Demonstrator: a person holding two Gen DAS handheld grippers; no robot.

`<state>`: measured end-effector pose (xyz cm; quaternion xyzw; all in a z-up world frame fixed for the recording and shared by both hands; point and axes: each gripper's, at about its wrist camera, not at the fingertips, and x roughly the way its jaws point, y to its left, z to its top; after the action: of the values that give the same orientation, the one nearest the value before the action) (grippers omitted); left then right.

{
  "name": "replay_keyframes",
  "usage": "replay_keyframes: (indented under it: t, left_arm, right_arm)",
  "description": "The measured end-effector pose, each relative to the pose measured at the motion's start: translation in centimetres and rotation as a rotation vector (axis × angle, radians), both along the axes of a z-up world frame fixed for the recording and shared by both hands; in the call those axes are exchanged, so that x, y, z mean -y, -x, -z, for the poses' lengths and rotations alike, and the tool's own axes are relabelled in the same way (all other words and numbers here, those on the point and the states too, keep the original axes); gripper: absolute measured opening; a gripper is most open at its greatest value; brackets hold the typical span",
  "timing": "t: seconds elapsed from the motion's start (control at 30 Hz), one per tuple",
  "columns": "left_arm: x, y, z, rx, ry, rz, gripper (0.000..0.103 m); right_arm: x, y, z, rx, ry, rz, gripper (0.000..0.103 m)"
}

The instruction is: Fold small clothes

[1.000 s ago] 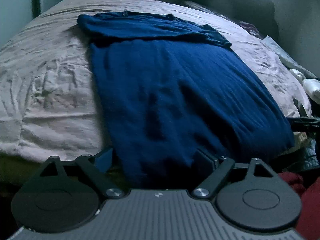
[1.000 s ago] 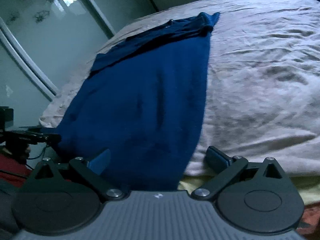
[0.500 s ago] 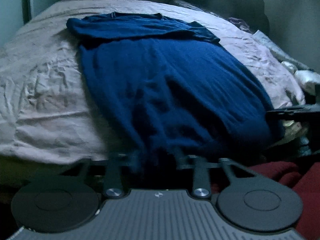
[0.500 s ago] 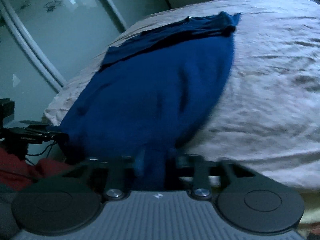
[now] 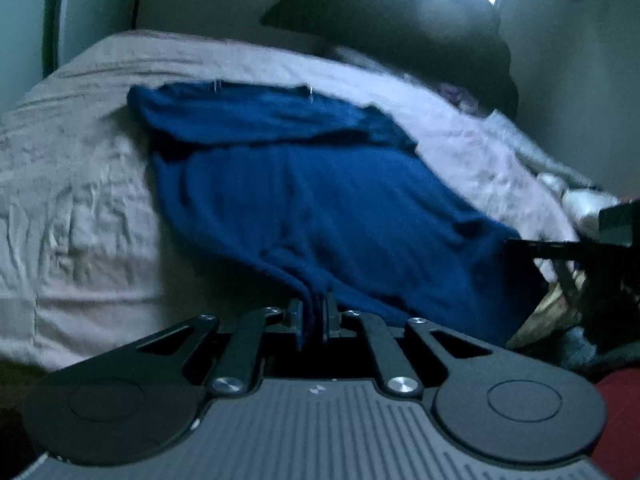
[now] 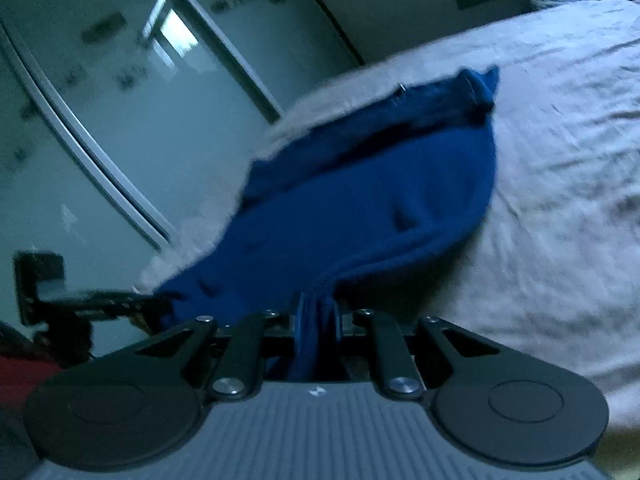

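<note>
A dark blue shirt lies lengthwise on a bed with a pale wrinkled sheet, its sleeves folded across the far end. My left gripper is shut on the shirt's near hem at the left corner and lifts it off the sheet. My right gripper is shut on the near hem of the same shirt at its right corner, the cloth bunched between the jaws. The other gripper shows at the edge of each view.
The bed sheet stretches wide to the right of the shirt. A mirrored wardrobe door stands beyond the bed's left side. Dark pillows lie at the bed head. Red cloth lies near my left gripper.
Both grippers have closed on the shirt's near hem and raised it. The hem has come up off the bed and the near half of the shirt bulges toward the far end.
</note>
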<state>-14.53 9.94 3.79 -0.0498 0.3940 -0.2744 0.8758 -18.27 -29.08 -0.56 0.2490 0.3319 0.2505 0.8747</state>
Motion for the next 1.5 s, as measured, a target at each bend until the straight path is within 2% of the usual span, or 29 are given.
replay_keyframes:
  t: [0.2,0.5,0.73,1.0,1.17,1.33,1.47,1.5]
  left_arm:
    - [-1.4,-2.6,-2.5,0.027,0.139,-0.071,0.008]
    - [-1.8,-6.4,-4.8,0.091,0.191,-0.188,0.008]
    - [-2.3,-10.4,-5.3,0.065,0.26,-0.242,0.008]
    - [-1.4,-17.7,-4.4,0.026,0.248,-0.277,0.008]
    - [-1.1,-22.7,-3.2,-0.011,0.244,-0.297,0.008]
    - [-0.5,-28.1,-0.6,-0.067,0.218,-0.347,0.008]
    - [-0.3,-31.8,2.9,-0.161,0.219,-0.372,0.013]
    - [-0.5,-32.4,3.6,-0.188,0.228,-0.381,0.016]
  right_arm:
    - [0.7,-2.6,-1.7,0.083,-0.141,0.006,0.014]
    - [0.8,-8.1,-3.7,0.172,-0.218,0.04,0.014]
    - [2.4,-11.8,-3.3,0.168,-0.299,0.101,0.014]
    - [4.0,-19.1,-1.3,0.107,-0.396,0.162,0.014]
    - [4.4,-24.0,0.3,0.051,-0.416,0.19,0.014]
    - [4.5,-29.0,2.5,-0.015,-0.398,0.226,0.014]
    - [4.1,-32.5,5.0,-0.13,-0.302,0.27,0.017]
    - [4.1,-33.1,5.6,-0.159,-0.282,0.273,0.023]
